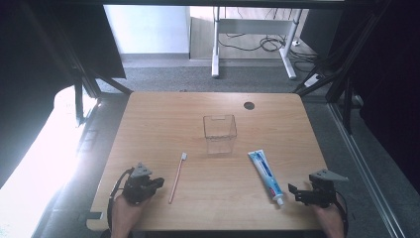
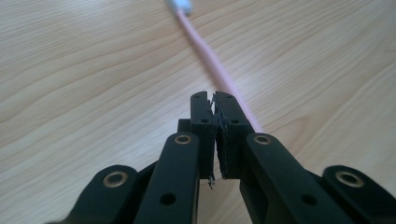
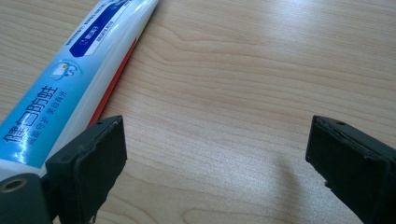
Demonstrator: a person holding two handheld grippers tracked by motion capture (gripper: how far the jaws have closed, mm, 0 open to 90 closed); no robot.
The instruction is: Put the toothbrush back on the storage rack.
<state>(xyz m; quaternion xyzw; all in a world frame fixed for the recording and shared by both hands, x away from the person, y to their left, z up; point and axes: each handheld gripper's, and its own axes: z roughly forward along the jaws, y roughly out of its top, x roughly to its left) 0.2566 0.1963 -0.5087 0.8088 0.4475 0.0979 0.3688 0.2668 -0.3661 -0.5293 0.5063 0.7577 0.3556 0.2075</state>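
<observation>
Left gripper (image 2: 214,100) fingers clenched empty, pink toothbrush (image 2: 219,74) apparently just beyond; right gripper (image 3: 217,144) fingers released beside toothpaste tube (image 3: 70,79).

Blown-out glare far left; close views soft, evenly lit.

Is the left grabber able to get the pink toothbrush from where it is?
Probably yes: the left gripper sits right beside the toothbrush with bare table between, but its jaws are shut and must open first.
</observation>
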